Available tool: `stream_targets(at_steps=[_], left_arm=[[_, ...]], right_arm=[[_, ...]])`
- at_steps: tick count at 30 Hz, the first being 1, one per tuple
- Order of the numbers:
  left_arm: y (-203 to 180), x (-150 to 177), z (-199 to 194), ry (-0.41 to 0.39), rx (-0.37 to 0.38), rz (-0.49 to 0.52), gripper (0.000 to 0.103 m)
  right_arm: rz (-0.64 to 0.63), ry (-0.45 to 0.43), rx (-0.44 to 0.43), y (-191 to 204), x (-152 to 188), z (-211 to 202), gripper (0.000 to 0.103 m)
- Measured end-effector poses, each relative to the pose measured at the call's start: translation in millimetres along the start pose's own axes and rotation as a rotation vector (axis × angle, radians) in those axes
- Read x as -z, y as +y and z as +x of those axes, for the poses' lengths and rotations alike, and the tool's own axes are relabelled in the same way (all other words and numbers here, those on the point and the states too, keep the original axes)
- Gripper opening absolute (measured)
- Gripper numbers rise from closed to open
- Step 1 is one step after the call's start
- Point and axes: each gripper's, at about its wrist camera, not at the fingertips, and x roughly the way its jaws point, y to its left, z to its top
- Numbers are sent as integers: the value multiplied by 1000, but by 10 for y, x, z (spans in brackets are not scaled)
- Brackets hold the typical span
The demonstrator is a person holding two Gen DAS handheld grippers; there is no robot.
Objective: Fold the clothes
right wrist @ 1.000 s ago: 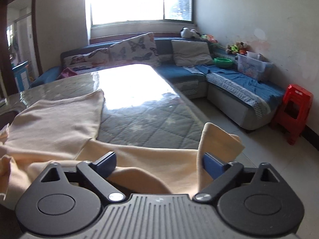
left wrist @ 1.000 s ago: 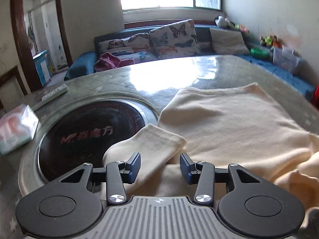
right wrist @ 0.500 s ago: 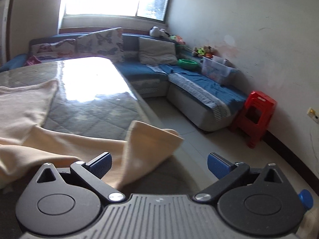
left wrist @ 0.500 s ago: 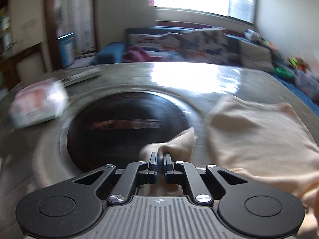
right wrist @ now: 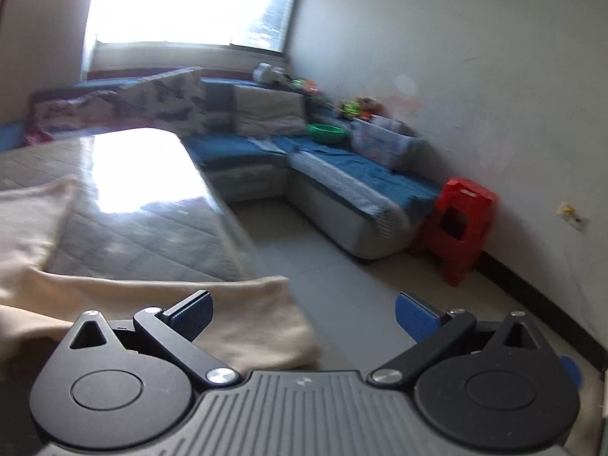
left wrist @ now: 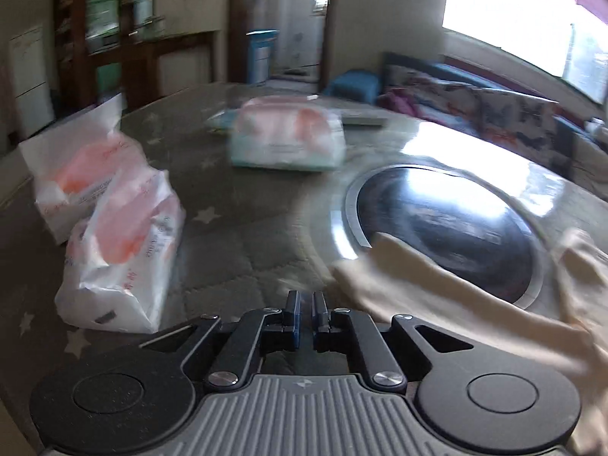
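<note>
The step in hand is judged to be the laying-out of the cream garment (left wrist: 437, 285) before any fold is made: one sleeve is seen stretched leftward across the round dark hob (left wrist: 448, 228) set into the table (left wrist: 235, 235), its cuff end lying just right of the left gripper (left wrist: 306, 309). That gripper's jaws are clenched almost together, with only a thin slit left between the pads. No cloth can be made out in the slit, so it cannot be told whether an edge of the sleeve is nipped lower down or nothing is gripped at all; the picture is also smeared. Two tissue packs (left wrist: 117, 250) are set near on the left and a third (left wrist: 285, 140) farther off, well apart from the garment. In the right wrist view the other sleeve (right wrist: 247, 315) is seen draped at the table's near right edge, partly over the side. The right gripper (right wrist: 304, 315) is held above it with jaws spread wide and nothing grasped: its left finger stands over the cloth, while the right finger is over bare floor. The next move is judged to call for the right gripper to be shifted left and lowered until the cuff lies between both pads, then closed, so that the sleeve can be drawn flat or carried in over the body. If only one layer is caught, a crooked fold may result.
</note>
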Motion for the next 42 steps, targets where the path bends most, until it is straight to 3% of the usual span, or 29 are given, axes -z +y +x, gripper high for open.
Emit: stream_targets(at_steps=[7, 10, 13, 19, 28, 31, 33, 36, 38, 42], left_arm=[[-935, 227, -428, 25, 430, 265, 8], [-1336, 346, -524, 48, 584, 370, 10], [-1664, 480, -620, 47, 693, 489, 26], [-2046, 714, -663, 38, 693, 649, 27], [-2090, 778, -729, 35, 710, 704, 30], [-2137, 842, -659, 55, 686, 728, 25], [-2125, 857, -653, 50, 682, 728, 11], [-2059, 836, -734, 12, 700, 715, 9], [-1986, 807, -835, -28, 731, 707, 9], [-1849, 776, -991, -86, 788, 709, 9]], right_arm=[[-101, -22, -368, 575, -190, -228, 103], [-144, -2, -523, 825, -240, -310, 95], [-217, 1, -609, 1064, -235, -408, 91], [-324, -4, -657, 1313, -176, -533, 90], [-318, 10, -691, 1269, -166, -510, 89], [-350, 9, -723, 1360, -153, -526, 74], [-363, 15, -743, 1407, -143, -528, 62], [-414, 15, -776, 1508, -92, -568, 53], [-445, 15, -794, 1560, -58, -594, 37], [-483, 29, -796, 1605, 10, -596, 18]])
